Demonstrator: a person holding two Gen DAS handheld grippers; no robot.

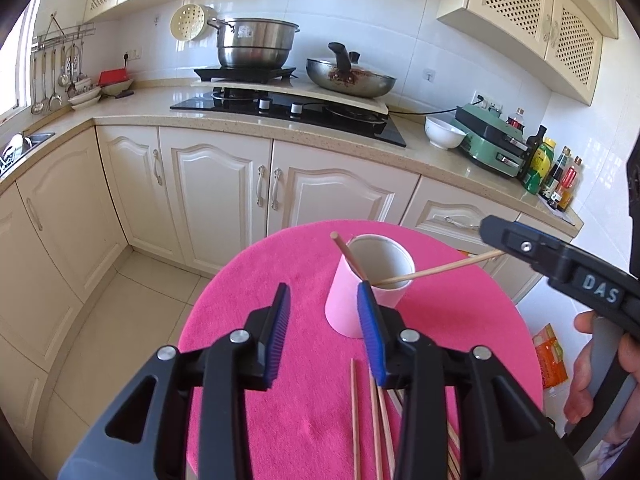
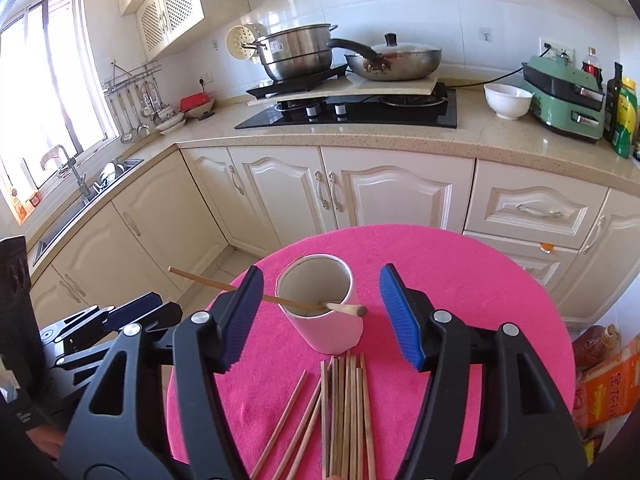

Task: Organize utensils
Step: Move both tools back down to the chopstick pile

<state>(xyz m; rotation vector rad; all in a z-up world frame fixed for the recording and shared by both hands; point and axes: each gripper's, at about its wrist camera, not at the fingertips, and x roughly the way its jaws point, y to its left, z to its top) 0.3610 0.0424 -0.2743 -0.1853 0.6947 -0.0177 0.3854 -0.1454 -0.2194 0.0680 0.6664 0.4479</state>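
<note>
R gripper released, L gripper empty; cup w/ chopsticks mid-table, edges clear.

We count one white cup ahead of right gripper, two chopsticks in it. Loose chopsticks below jaws: roughly ten, exact count unclear. Beyond, we see one pot, one pan, one white bowl.

Bright, sharp daylight from the window, blown-out glare there, fisheye bending and dark vignette at edges.
</note>
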